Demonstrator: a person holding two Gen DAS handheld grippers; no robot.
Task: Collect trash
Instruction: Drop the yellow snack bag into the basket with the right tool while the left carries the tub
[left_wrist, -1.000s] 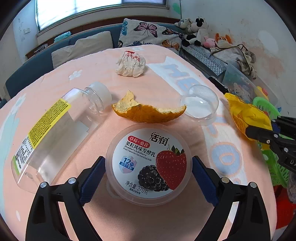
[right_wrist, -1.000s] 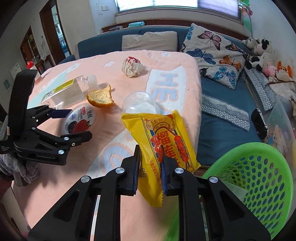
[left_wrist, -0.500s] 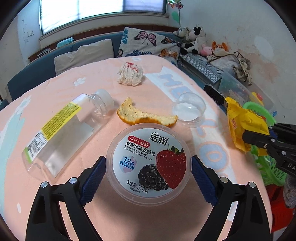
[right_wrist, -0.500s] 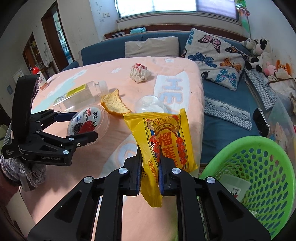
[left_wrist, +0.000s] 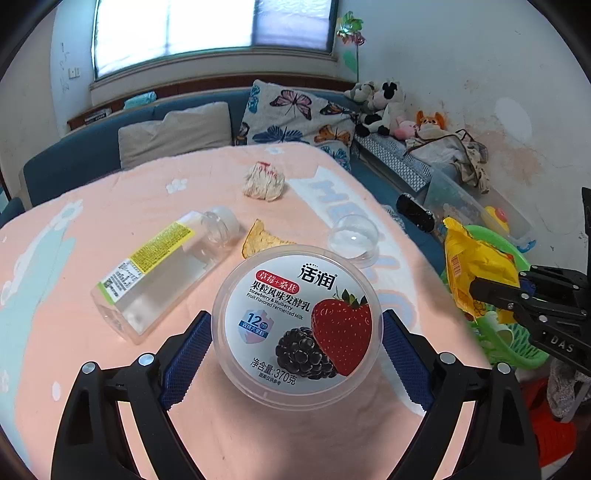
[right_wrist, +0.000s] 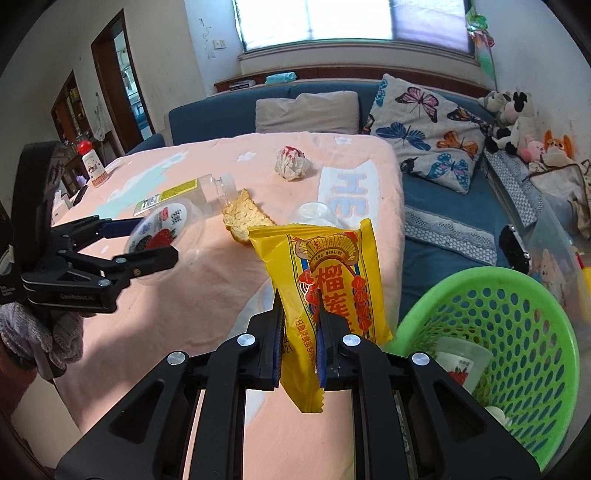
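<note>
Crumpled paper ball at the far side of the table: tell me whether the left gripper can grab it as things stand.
Probably not yet: the left gripper already holds the yogurt tub between its jaws, so nothing free remains to grab the paper ball.

orange peel (left_wrist: 263, 240) half hidden behind yogurt tub (left_wrist: 296, 322), basket (right_wrist: 532, 295) cut off

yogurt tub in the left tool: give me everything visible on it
The yogurt tub is round, clear plastic, with a white printed lid showing a strawberry, a blackberry-like fruit, Chinese text, "Fruit Flavored Fermented Milk" and 370克. The left tool grips it on both sides with its blue pads. In the right wrist view it appears lifted off the pink blanket, tilted, lid facing this camera. Contents cannot be told. Nothing else touches it.
</note>
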